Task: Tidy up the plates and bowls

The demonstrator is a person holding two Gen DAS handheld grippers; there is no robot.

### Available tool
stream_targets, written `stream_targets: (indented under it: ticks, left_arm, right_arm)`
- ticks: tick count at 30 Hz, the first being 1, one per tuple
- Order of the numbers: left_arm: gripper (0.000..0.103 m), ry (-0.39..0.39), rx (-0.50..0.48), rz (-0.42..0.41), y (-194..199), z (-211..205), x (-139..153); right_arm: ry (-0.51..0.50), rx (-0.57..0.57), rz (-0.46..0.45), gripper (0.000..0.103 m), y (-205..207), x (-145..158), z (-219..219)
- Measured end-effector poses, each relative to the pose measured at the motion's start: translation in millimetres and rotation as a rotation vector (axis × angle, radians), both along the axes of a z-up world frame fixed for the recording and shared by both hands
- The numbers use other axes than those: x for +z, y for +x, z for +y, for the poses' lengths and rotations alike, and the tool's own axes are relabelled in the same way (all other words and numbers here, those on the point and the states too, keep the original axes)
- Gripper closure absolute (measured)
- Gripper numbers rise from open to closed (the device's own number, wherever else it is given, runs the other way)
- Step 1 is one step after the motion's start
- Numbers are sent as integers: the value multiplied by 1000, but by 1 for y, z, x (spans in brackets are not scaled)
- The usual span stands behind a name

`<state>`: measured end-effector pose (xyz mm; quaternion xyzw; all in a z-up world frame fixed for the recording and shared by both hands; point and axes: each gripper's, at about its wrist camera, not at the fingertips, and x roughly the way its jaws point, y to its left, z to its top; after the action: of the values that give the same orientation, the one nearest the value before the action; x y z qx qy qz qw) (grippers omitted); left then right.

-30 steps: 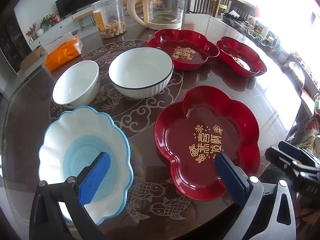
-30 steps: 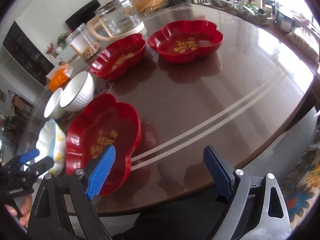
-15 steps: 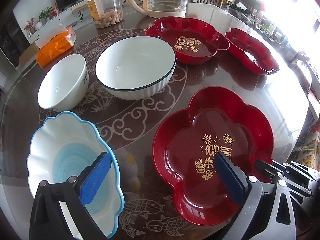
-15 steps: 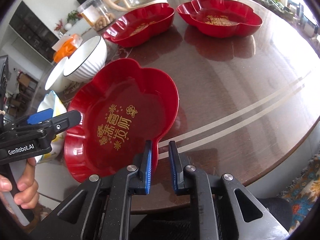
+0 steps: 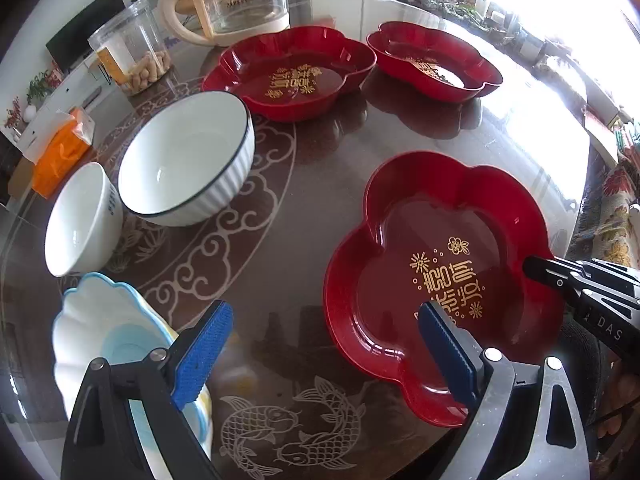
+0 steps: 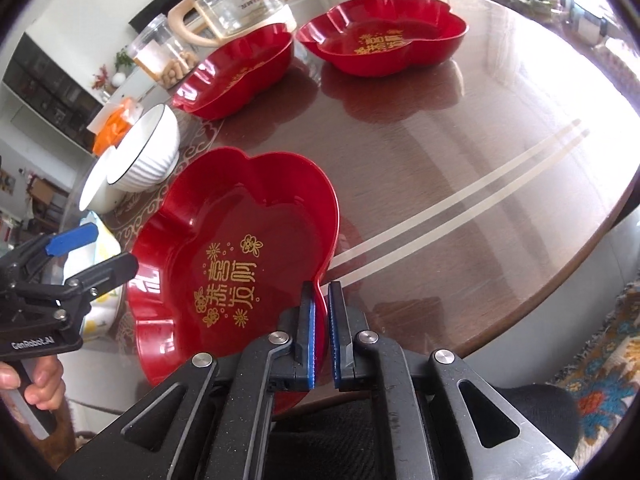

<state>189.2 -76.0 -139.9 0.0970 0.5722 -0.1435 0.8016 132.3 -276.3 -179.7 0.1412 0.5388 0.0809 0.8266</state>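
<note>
Three red flower-shaped plates sit on the round tabletop (image 6: 460, 128). The nearest red plate (image 6: 240, 256) lies by the near edge, and the right gripper (image 6: 321, 332) has its blue pads pinched narrow on that plate's rim, one pad inside the plate and one outside. The right gripper reaches in low from over the near edge, pointing toward the far side. The second red plate (image 5: 292, 76) and third red plate (image 5: 434, 64) stand side by side, just apart, toward the far edge.

The left gripper (image 5: 324, 352) hangs above the near edge with its jaws spread wide and nothing between them; the person's hand (image 6: 38, 380) wraps its handle. Its left pad is over the blue-rimmed scalloped bowl (image 5: 116, 344) at the near left edge. The small white bowl (image 5: 78, 220) and the large ribbed white bowl (image 5: 188, 160) stand close together along the left side.
</note>
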Motion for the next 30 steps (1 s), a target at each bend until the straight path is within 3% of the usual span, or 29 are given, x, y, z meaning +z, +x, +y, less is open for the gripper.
stream_targets:
  ticks: [4,5,6,7,9,14,17,21,25,30]
  left_arm:
    - [14,-51,1,79,1,-11,-20]
    - [37,-62,10,100,2,-12,-26]
    - [52,-76,24,131,3,-12,-31]
    - [64,-102,31,91,2,-13,-28]
    - [75,-121,50,107,5,-12,-26]
    - [78,-202,60,57,4,-28,4]
    - [78,-246,32,-2,6,-54,29]
    - [78,-290,-15,-5,15,-95,44]
    - [78,-273,-47,27,20,-134,29]
    - [78,-211,-31,38,31,-151,1]
  right_arm:
    - [-7,-8,4,94,-4,0,-10]
    - [-5,-5,12,93,-5,-2,-11]
    - [3,-3,20,93,-4,-4,-11]
    - [15,-2,27,93,-4,-6,-12]
    - [48,10,25,92,-5,-8,-11]
    - [73,-37,-30,93,-12,11,-29]
    - [42,-70,-91,93,-10,38,-51]
    - [-13,-128,-146,93,-4,67,-92]
    - [-74,-168,-122,93,6,67,-125]
    - [-58,-190,-42,92,21,29,-147]
